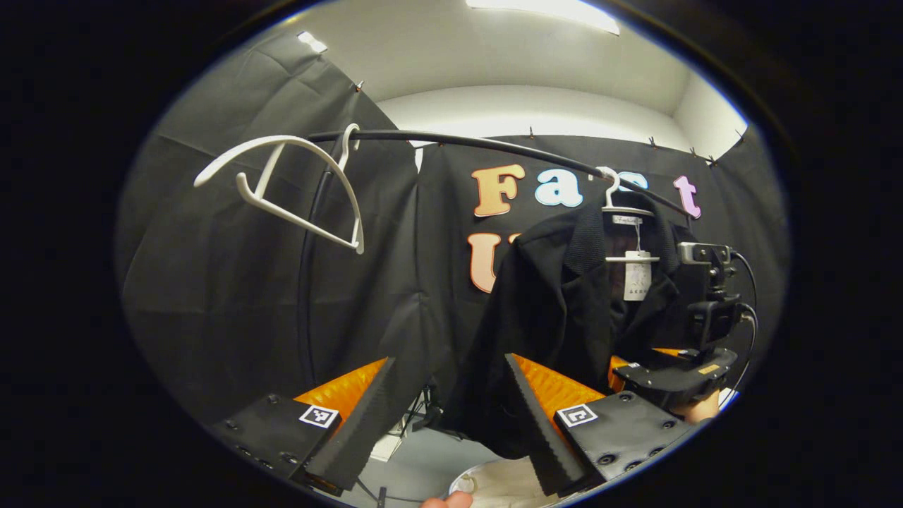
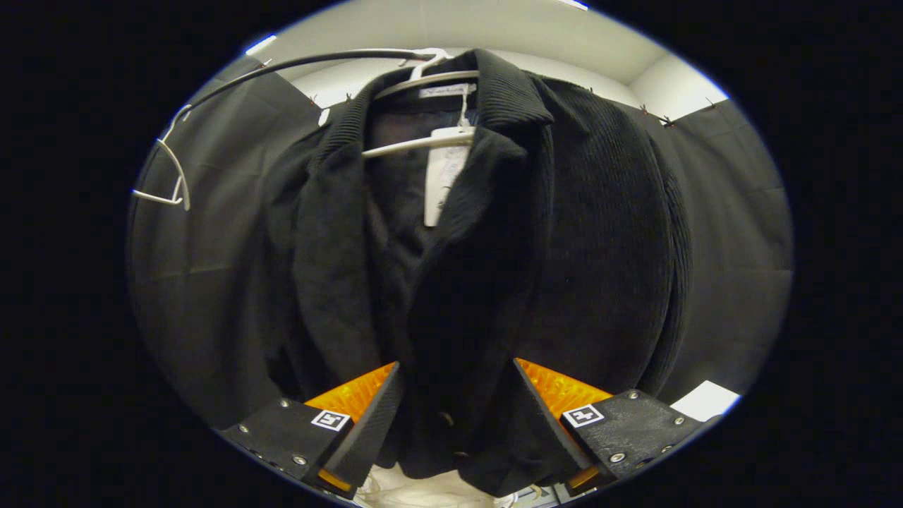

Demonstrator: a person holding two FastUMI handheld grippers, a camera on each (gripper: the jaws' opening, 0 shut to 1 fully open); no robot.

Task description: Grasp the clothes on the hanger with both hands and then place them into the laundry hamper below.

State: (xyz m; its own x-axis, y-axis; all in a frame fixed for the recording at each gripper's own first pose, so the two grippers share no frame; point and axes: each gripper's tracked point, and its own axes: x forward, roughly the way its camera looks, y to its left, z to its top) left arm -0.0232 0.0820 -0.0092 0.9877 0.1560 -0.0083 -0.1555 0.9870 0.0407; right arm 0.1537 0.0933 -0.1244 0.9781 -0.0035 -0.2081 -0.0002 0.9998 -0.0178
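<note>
Hanging from a white hanger (image 2: 423,74) on the black rail (image 2: 282,65), the black jacket (image 2: 494,247) sits directly ahead of the right gripper (image 2: 455,416) in the right gripper view. Right gripper's fingers are spread wide; the jacket's lower front lies between and beyond them, and whether either finger touches the cloth cannot be told. A white tag (image 2: 441,176) dangles inside the collar. Up and to the left of this gripper, an empty white hanger (image 2: 169,180) hangs on the same rail.

Left gripper view: left gripper (image 1: 448,416) also spread wide, nothing between its fingers. The jacket (image 1: 557,310) is ahead and to the right of it, its hem just above the right finger; contact cannot be told. Farther right, just beside the jacket, the other gripper (image 1: 677,377) shows with its camera mount, a hand partly seen beneath it. The empty hanger (image 1: 296,190) is up and to the left on the rail (image 1: 494,147). Below, between the fingers, a pale rim of the laundry hamper (image 1: 494,483) is partly seen under the jacket.
</note>
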